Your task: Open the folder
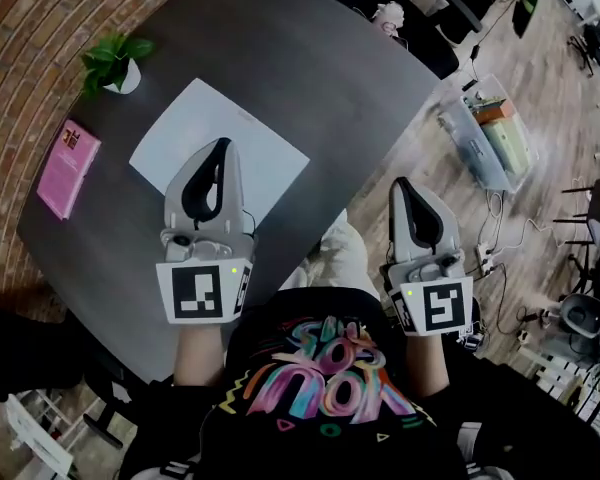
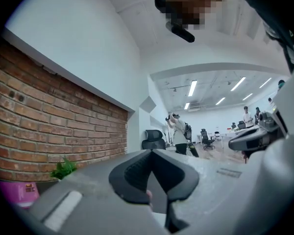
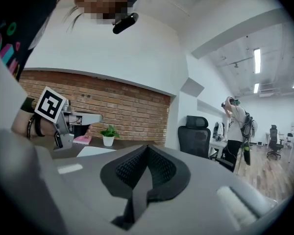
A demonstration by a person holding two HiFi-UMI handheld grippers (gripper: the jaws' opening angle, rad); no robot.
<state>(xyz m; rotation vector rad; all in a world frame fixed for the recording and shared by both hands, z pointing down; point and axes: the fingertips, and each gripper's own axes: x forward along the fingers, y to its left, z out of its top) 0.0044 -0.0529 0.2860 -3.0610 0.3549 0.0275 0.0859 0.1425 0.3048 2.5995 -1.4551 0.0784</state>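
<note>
Found the fingers (image 2: 132, 173) of the left gripper (image 2: 151, 153) pressed flat together, nothing between. Same on the right gripper (image 3: 146, 151): fingers (image 3: 125, 168) closed tight, empty. Both held about level, pointing away from the wearer's body.

From the head view, logged the left gripper (image 1: 223, 145) over the near corner of the folder (image 1: 195, 128). Could not decide contact from there. Placed the right gripper (image 1: 404, 182) past the near edge of the counter (image 1: 310, 48), above the wood floor (image 1: 430, 158), well apart from the folder.

Noted the folder lying flat and shut near the middle of the counter, set diagonally to the wearer. Read its long axis running upper left to lower right in the head view, the upper-left short edge facing the plant and the book. Recorded a plain pale grey-white cover, a clean rectangle, no print made out. Caught it edge-on as a thin pale strip in the right gripper view (image 3: 95, 151).

Further out:
- Marked a potted plant (image 1: 115, 63) in a white pot near the counter's far left edge.
- Marked a pink book (image 1: 68, 166) at the left edge, beside the brick wall (image 1: 20, 48).
- Spotted a clear plastic bin (image 1: 490, 133) on the floor to the right.
- Beyond, picked out a black office chair (image 3: 196, 133) and a standing person (image 3: 235, 126).
</note>
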